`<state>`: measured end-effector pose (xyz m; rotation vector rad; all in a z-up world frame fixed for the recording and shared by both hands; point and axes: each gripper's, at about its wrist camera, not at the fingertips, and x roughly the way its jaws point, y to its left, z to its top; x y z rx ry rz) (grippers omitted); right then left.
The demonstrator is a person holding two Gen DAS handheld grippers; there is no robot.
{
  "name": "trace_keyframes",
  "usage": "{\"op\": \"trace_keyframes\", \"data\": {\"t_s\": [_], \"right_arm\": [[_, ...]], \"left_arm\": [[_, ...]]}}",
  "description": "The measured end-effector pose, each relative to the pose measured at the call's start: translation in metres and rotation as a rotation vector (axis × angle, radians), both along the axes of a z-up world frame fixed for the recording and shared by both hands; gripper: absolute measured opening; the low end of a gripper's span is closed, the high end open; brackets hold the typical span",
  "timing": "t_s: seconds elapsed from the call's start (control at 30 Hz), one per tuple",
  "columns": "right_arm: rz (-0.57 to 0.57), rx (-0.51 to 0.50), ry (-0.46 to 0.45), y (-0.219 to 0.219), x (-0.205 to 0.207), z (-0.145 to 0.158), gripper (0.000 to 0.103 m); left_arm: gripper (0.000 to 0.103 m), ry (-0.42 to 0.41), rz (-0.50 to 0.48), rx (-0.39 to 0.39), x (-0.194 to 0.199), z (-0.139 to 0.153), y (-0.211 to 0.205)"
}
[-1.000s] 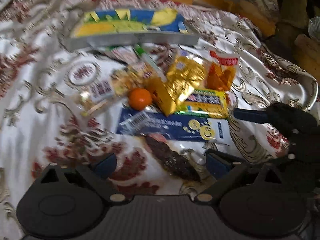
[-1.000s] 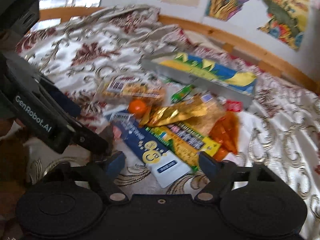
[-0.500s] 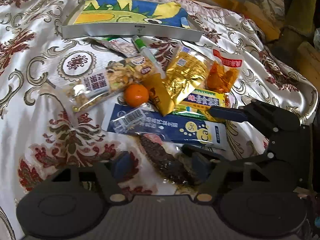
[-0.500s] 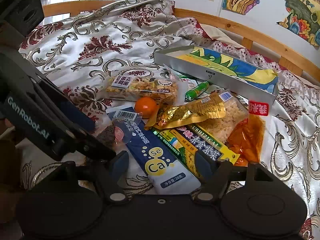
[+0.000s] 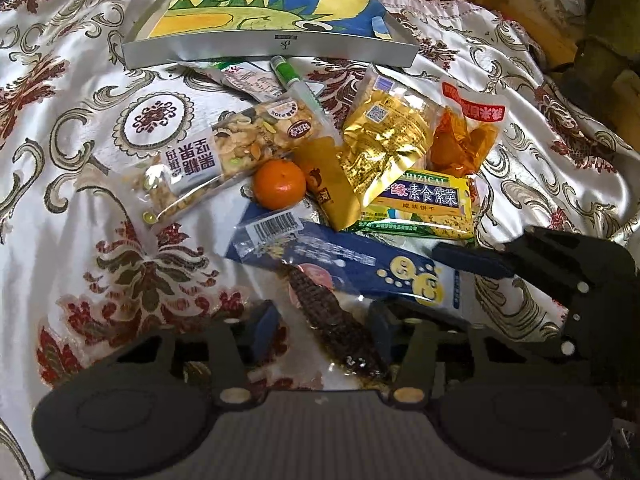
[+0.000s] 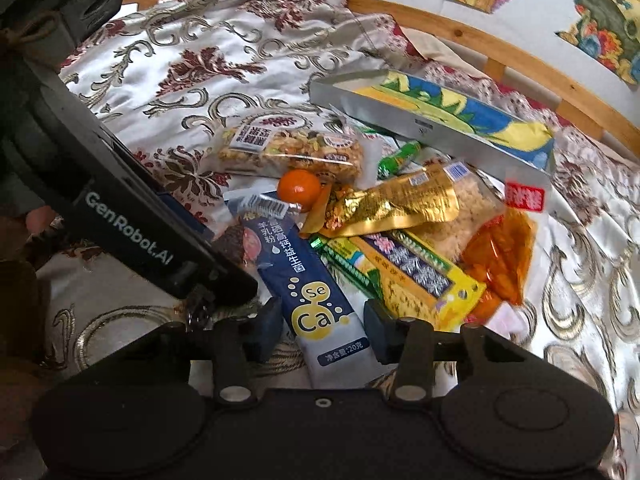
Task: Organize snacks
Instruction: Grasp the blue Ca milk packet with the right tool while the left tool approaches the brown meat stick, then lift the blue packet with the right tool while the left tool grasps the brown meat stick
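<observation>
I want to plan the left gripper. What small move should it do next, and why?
Probably close the left gripper on the dark snack bar. Its fingers are open on either side of the bar, which lies partly over the blue packet, nearest in the pile.

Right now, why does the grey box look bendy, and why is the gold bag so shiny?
Left wrist view: the fisheye lens bows the straight grey box, and light glares off the crinkled gold bag. Right wrist view: the box bends less, the gold bag still glints, and the picture's corners go dark.
</observation>
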<state>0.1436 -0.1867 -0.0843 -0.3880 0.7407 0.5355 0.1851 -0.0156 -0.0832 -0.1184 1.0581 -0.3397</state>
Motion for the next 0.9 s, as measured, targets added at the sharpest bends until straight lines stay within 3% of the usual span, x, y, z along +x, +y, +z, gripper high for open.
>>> {"op": "trace_keyframes", "data": {"t_s": [0.23,0.33,0.43,0.6,0.67,0.73,0.9], "right_arm": [[-0.127,0.034,0.078,-0.007,-0.025,0.010,0.046],[-0.112,0.020,0.046,-0.004,-0.028,0.005,0.055],[-0.084,0.019,0.016,-0.001,-0.023,0.002,0.063],[-0.053,0.047,0.016,-0.002,-0.015,-0.004,0.064],[-0.054,0.052,0.021,-0.002,-0.015,-0.004,0.061],[-0.057,0.058,0.030,-0.001,-0.017,-0.004,0.050],[-0.098,0.036,0.032,0.006,-0.027,-0.002,0.041]], "left_arm": [[0.049,0.039,-0.022,-0.020,-0.001,0.005,0.010],[0.054,0.031,-0.025,-0.022,-0.002,0.003,0.009],[0.063,-0.004,-0.050,0.025,-0.005,0.004,0.000],[0.062,-0.005,-0.042,0.025,-0.002,0.002,0.001],[0.060,-0.004,-0.041,0.022,-0.002,0.001,0.002],[0.056,-0.013,-0.042,0.039,-0.004,0.002,0.002],[0.042,-0.026,-0.057,0.063,-0.011,0.006,-0.002]]}}
